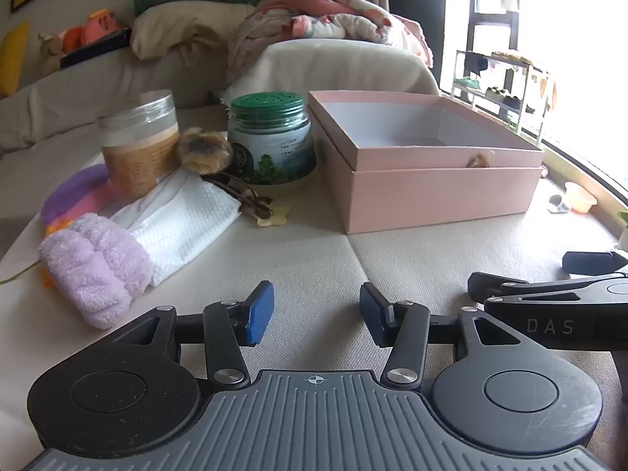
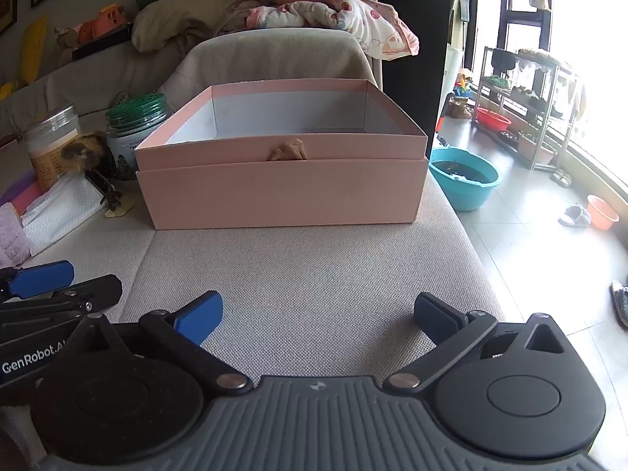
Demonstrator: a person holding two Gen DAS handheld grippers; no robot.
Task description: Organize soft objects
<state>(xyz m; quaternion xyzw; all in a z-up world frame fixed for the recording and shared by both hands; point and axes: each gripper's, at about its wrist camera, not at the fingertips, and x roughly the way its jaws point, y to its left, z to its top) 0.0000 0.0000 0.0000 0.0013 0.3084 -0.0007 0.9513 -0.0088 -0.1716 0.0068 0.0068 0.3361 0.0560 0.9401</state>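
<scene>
Left gripper (image 1: 316, 312) sits low over the sofa cushion (image 1: 314, 259), jaws moderately apart, nothing between them. Right gripper (image 2: 318, 320) is spread wide, also empty, aimed square at the pink box (image 2: 282, 188). The two tools are side by side, very near each other.

Soft stuff is piled left of the box: lilac fleece roll (image 1: 94, 271) nearest, white waffle cloth (image 1: 184, 223) touching it, purple and pink pads (image 1: 72, 194) behind, a brown fur pompom (image 1: 202, 149) up against the jars. The box is open, and what I can see of its inside looks empty, so nothing seems sorted yet.

Risks, as I judge them:
- Clear plastic jar (image 1: 139, 141) rests on or right against the cloth and pads. Dragging either out could tip it. Green-lid jar (image 1: 272, 139) touches the pompom; same issue.
- Fleece roll may unroll if pinched at one edge. The left opening looks tight for its bulk; open wider and take it mid-body.
- Waffle cloth overlaps the roll, so lifting one could pull the other along.
- Hair clip with yellow flower (image 1: 263, 210) lies at the cloth's corner and could snag and travel with it.
- The box seems to be nested in its lid, with a small ribbon knot (image 2: 290, 151) on the front face. Clipping the rim on the way in could shove the box back.
- Left arm crossing toward the box could hit the right tool.
</scene>
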